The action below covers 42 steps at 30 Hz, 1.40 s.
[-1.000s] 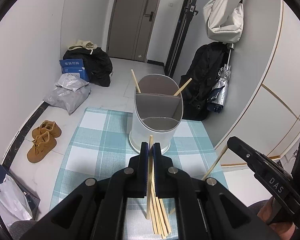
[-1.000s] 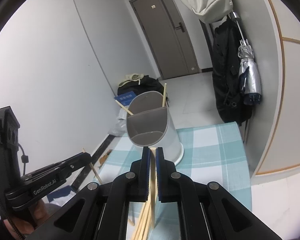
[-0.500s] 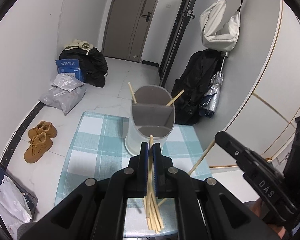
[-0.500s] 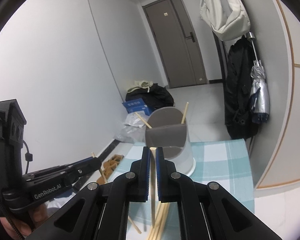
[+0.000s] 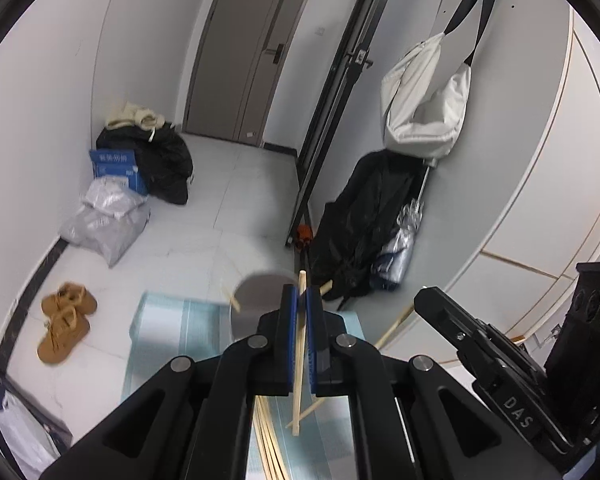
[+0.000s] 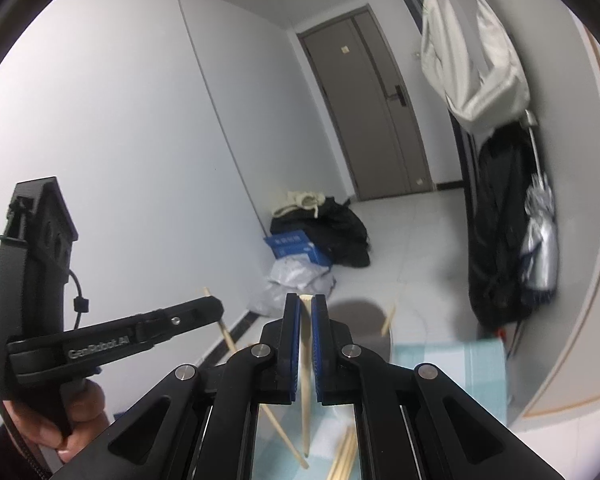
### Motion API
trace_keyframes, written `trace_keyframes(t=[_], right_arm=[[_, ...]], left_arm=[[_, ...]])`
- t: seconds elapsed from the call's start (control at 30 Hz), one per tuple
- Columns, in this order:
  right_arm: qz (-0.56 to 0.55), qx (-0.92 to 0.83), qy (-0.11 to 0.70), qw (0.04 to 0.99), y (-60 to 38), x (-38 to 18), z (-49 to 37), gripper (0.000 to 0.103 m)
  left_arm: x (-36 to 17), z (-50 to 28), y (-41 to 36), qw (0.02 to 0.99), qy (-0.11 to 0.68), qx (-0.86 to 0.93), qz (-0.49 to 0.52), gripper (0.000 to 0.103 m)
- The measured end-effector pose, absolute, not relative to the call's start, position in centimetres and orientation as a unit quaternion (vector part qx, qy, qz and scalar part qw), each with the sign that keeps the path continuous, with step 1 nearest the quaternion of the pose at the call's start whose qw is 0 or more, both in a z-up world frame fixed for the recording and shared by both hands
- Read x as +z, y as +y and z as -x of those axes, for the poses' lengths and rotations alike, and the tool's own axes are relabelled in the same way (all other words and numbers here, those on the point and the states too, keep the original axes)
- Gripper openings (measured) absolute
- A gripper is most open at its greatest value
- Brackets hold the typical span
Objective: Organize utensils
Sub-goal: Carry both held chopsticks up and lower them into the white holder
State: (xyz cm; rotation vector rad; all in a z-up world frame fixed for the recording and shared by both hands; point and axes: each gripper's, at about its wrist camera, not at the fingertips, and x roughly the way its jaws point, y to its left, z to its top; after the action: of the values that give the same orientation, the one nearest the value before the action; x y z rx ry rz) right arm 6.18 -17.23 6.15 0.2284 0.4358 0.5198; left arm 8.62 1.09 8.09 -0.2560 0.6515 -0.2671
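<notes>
My left gripper (image 5: 301,300) is shut on a wooden chopstick (image 5: 299,368) and holds it high above the table. My right gripper (image 6: 305,308) is shut on another wooden chopstick (image 6: 306,384). The grey and white utensil holder (image 5: 256,300) stands below on the blue checked tablecloth (image 5: 168,336), partly hidden behind the fingers, with two chopsticks leaning in it. It also shows in the right wrist view (image 6: 360,316). Several loose chopsticks (image 5: 270,440) lie on the cloth near me. The right gripper shows in the left wrist view (image 5: 420,304), and the left gripper in the right wrist view (image 6: 216,308).
The table is small, with floor on all sides. Brown shoes (image 5: 64,326), bags and a blue box (image 5: 114,168) lie on the floor at left. A black coat and umbrella (image 5: 400,236) hang on the right wall. A grey door (image 5: 252,52) is at the back.
Both grippers have risen well above the table with their chopsticks. The holder now looks smaller and lower in both views.
</notes>
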Motion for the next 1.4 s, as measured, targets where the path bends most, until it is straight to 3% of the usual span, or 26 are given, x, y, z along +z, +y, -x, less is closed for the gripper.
trace_keyframes(t=[0.33, 0.6, 1.07, 1.4], right_arm=[[-0.102, 0.262, 0.181, 0.942, -17.0, 10.6, -12.5, 0.005], [-0.094, 0.258, 0.17, 0.947, -16.6, 11.4, -17.3, 0.005], [-0.092, 0.236, 0.202, 0.946, -16.9, 5.1, -21.1, 0.005], [-0.084, 0.234, 0.232, 0.94, -16.5, 1.0, -20.7, 0.005]], left_arm=[[11.0, -14.5, 1.2, 0.939, 0.293, -0.133, 0.124, 0.0], [10.1, -18.0, 1.4, 0.942, 0.287, -0.126, 0.117, 0.0], [3.8, -21.0, 2.1, 0.944, 0.293, -0.11, 0.107, 0.0], [2.2, -20.2, 1.7, 0.936, 0.31, -0.12, 0.113, 0.0]])
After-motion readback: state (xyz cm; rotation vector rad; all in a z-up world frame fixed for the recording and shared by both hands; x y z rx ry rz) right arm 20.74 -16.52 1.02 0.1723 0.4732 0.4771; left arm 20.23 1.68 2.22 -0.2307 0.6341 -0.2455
